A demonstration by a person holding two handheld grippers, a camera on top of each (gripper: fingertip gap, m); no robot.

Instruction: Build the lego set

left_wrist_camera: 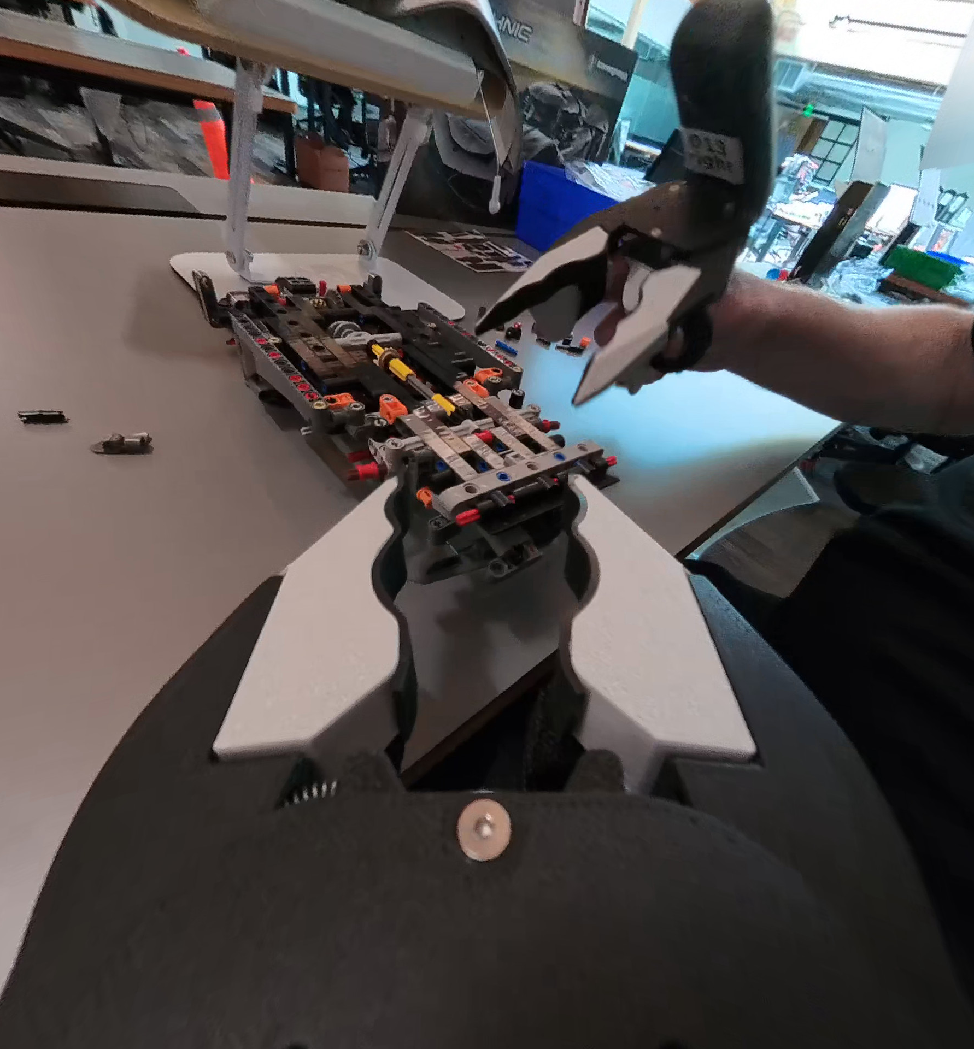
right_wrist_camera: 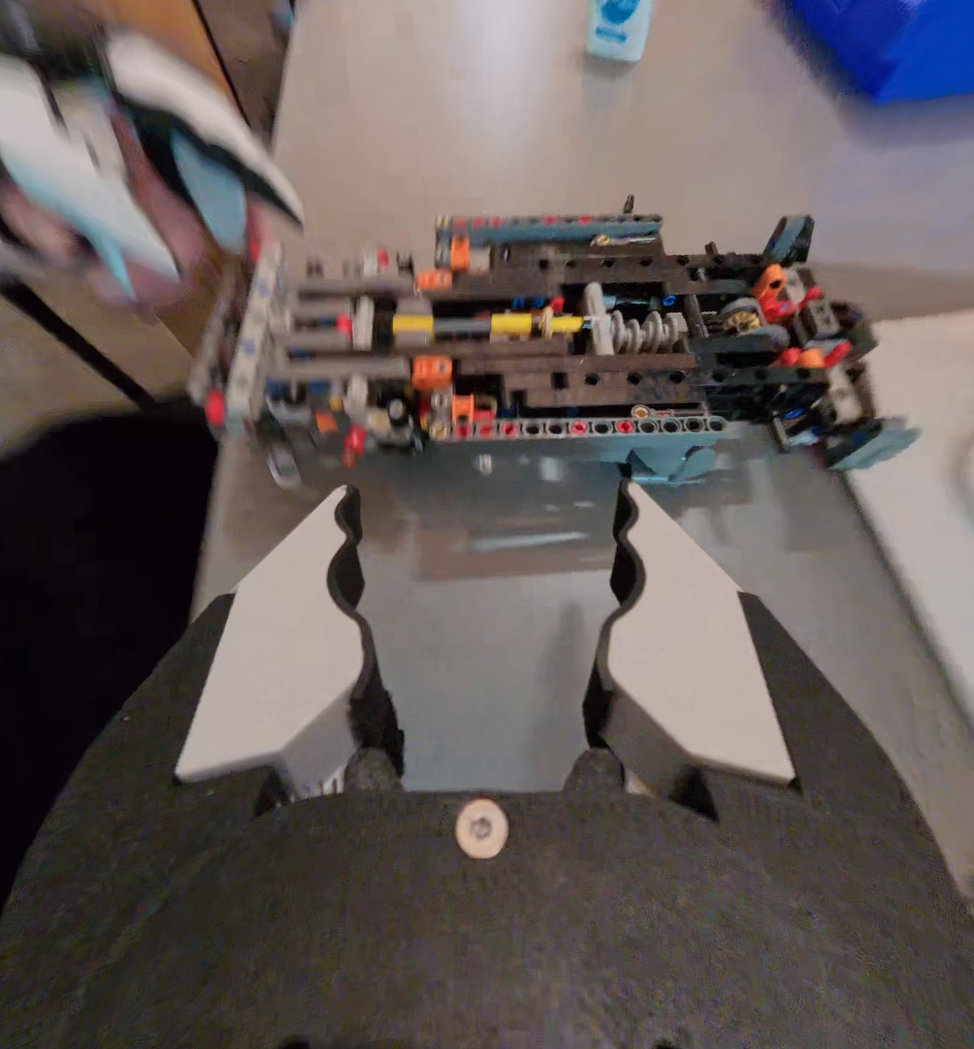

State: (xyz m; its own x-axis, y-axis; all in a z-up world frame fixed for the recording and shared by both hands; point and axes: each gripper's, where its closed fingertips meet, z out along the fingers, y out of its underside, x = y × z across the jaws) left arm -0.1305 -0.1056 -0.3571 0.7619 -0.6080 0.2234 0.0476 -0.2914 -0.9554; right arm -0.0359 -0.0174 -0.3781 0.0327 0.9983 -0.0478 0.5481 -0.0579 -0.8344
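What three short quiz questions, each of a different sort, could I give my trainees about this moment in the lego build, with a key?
1. True or false: the right gripper is holding a lego piece.
2. Multiple choice: the yellow sleeves on the lego chassis sit (A) along its central shaft, (B) at one outer corner, (C) loose on the table.
3. Short answer: which gripper's fingers flank one end of the chassis?

Key
1. False: its jaws stand open and empty, short of the chassis.
2. A.
3. The left gripper.
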